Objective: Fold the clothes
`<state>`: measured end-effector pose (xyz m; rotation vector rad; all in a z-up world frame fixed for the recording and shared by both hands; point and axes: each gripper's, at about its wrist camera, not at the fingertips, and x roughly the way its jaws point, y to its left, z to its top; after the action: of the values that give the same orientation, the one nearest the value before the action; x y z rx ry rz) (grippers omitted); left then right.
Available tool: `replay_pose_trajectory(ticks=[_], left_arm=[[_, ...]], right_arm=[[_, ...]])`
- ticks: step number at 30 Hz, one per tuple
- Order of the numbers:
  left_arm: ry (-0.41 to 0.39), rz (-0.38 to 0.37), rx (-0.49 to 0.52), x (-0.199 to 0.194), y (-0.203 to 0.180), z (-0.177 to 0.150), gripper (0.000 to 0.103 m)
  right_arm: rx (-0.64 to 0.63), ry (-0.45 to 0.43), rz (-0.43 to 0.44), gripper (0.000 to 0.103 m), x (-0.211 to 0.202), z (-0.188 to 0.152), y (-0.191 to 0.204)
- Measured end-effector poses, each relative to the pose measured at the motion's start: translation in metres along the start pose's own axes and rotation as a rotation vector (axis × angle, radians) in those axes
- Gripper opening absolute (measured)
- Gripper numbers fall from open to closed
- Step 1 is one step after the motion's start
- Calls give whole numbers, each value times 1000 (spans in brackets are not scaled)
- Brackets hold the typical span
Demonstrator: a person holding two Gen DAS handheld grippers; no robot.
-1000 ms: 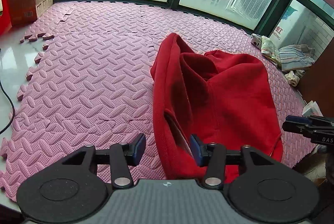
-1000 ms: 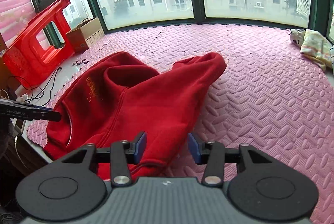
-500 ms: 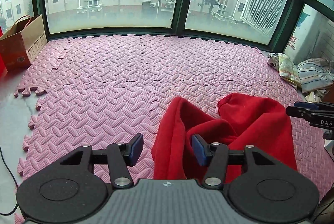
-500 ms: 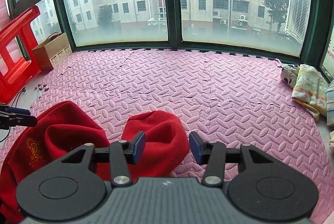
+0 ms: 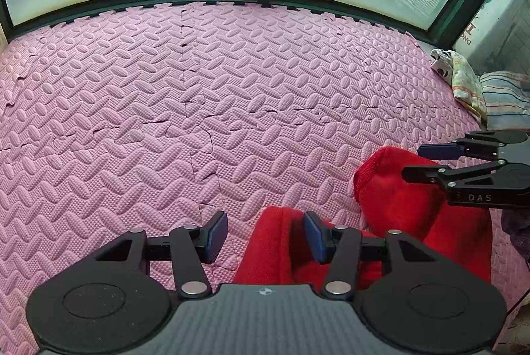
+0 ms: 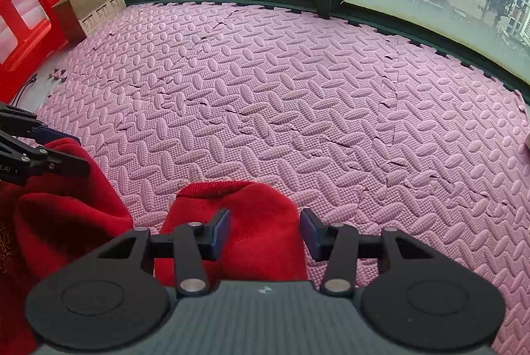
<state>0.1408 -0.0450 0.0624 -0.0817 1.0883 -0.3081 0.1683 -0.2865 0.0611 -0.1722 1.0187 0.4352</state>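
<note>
- The red fleece pullover (image 5: 414, 209) lies bunched at the near edge of the pink interlocking foam floor mat (image 5: 232, 90); I judge it was pulled here so it can be spread out flat.
- The left tongs (image 5: 266, 235), jaws just narrowed, stand half-open around a fold, with the pads not pressing on it.
- The right tongs (image 6: 265, 234) are half-open over a rounded hump, gripping nothing.
- Writing: "DAS" on the right tongs' body; gold embroidery on the pullover is unreadable.

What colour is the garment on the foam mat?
Solid red garment, with a bit of gold embroidery at its left edge; the right wrist view shows it best.
</note>
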Motion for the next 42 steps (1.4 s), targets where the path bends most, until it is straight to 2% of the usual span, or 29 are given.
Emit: replay_pose_trajectory(ticks=[2, 3, 4, 7, 9, 13, 14, 16, 17, 18, 21, 24, 29, 31, 34, 35, 37, 39, 42], left_arm=[[10, -19, 13, 3, 0, -2, 37], [10, -26, 17, 3, 0, -4, 28], [8, -34, 20, 2, 0, -5, 23], [-6, -43, 27, -2, 0, -8, 18], [-30, -48, 12, -10, 2, -11, 18], [-103, -53, -15, -37, 7, -21, 16], [-126, -55, -26, -46, 8, -24, 16], [-184, -66, -45, -65, 13, -31, 16], [-203, -75, -60, -72, 16, -35, 16], [-220, -83, -75, -79, 19, -39, 16], [-226, -79, -102, -82, 26, -49, 16], [-220, -78, -140, -80, 33, -56, 16], [-230, -90, -179, -79, 43, -60, 20], [-226, -90, -191, -77, 46, -61, 20], [-220, -89, -199, -74, 48, -64, 21], [-217, -89, -201, -72, 49, -64, 23], [-205, -85, -208, -68, 50, -65, 35], [-191, -79, -217, -63, 52, -66, 42], [-178, -89, -228, -58, 55, -70, 43]], right_arm=[[-15, 30, 10, 46, 13, 3, 0], [-14, 41, 17, 43, 16, 4, -1], [-14, 49, 25, 39, 19, 4, -2], [-26, 19, 9, 16, 11, 8, -2], [-31, -35, -17, 9, -1, 12, -2], [-5, -184, -105, 8, -34, 18, -8], [14, -257, -159, 8, -48, 18, -13], [30, -297, -228, 10, -59, 18, -19], [29, -287, -249, 22, -60, 17, -20], [21, -285, -256, 29, -61, 15, -17], [-11, -287, -243, 33, -64, 11, -3], [-49, -271, -138, 44, -63, 8, 18], [-216, -136, 79, 46, -35, -6, 82], [-306, -100, 100, 46, -23, -15, 105], [-406, -58, 81, 46, -9, -24, 131], [-424, -50, 71, 46, -5, -25, 136], [-439, -44, 59, 43, 1, -23, 139], [-439, -29, 45, 31, 10, -19, 140], [-458, -53, 20, 19, 13, -11, 141]])
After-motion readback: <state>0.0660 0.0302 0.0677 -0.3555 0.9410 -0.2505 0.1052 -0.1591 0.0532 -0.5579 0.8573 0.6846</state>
